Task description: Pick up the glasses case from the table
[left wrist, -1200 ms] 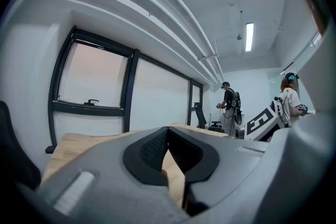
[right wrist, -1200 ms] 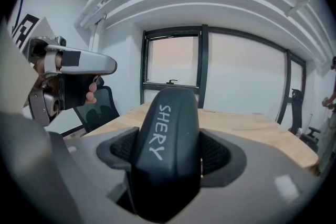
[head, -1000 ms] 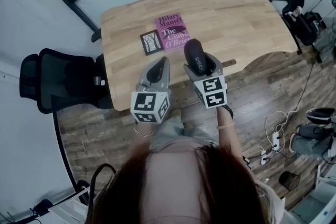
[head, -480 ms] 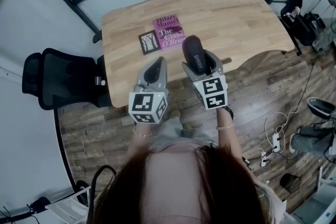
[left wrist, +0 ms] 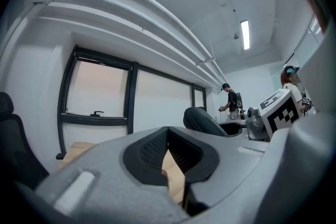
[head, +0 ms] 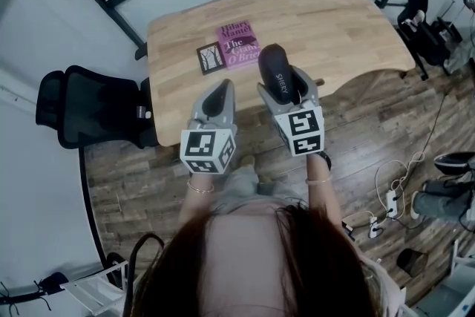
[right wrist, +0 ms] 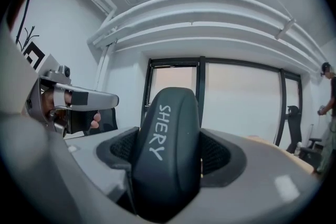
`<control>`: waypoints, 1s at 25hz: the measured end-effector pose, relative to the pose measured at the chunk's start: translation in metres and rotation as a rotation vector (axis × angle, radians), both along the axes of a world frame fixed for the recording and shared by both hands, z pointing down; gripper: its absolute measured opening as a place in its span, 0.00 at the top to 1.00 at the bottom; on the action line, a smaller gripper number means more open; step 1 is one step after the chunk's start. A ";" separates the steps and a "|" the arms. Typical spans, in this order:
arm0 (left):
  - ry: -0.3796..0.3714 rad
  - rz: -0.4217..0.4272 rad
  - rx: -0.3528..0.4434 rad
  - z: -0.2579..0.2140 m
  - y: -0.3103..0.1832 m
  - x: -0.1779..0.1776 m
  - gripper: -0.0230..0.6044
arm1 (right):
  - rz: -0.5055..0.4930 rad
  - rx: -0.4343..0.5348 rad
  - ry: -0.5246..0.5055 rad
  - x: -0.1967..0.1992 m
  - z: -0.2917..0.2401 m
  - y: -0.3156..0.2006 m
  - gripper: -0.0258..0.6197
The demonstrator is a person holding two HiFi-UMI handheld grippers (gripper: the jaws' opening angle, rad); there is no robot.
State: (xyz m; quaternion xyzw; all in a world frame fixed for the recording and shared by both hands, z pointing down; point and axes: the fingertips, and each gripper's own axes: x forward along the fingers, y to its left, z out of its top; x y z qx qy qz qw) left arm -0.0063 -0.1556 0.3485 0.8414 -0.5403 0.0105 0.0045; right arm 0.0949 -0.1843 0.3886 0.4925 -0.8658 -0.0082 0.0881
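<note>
1. Now as in the earlier frames, the right gripper's (right wrist: 169, 161) jaws are clamped on the glasses case (right wrist: 169, 128). One padded finger presses each long side of the dark shell, and the white word SHERY runs up its face.
2. The grip has not changed over the last second. From the head view the case has crept a little further over the table (head: 341, 18). Its far end was level with the lower corner of the pink book (head: 239, 41) and is now beside the book's right edge.
3. The left gripper (left wrist: 169, 150) has barely moved. Its jaws meet at the tips with nothing between them, and a thin wedge of pale wood shows through below.
4. It hangs just beside the right gripper, near the table's front edge.
5. The case's near end is buried in the right gripper's body, so its full length cannot be seen.
6. The steep head view does not show how high the case hangs above the wood.
7. Both hands are hidden under the marker cubes; only the wrists show.
8. A dark square (head: 212, 58) touches the book's left edge. I cannot tell whether it is a separate card or part of the cover.
9. A black chair (head: 89, 109) stands at the table's left end, partly tucked beneath it.
</note>
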 end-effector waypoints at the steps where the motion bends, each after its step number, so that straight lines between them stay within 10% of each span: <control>1: -0.001 -0.001 0.002 -0.001 0.003 0.001 0.96 | -0.001 0.006 -0.004 0.001 -0.002 0.003 0.41; 25: -0.011 0.038 0.006 -0.007 0.023 -0.014 0.96 | 0.042 0.118 -0.001 -0.013 -0.035 0.025 0.41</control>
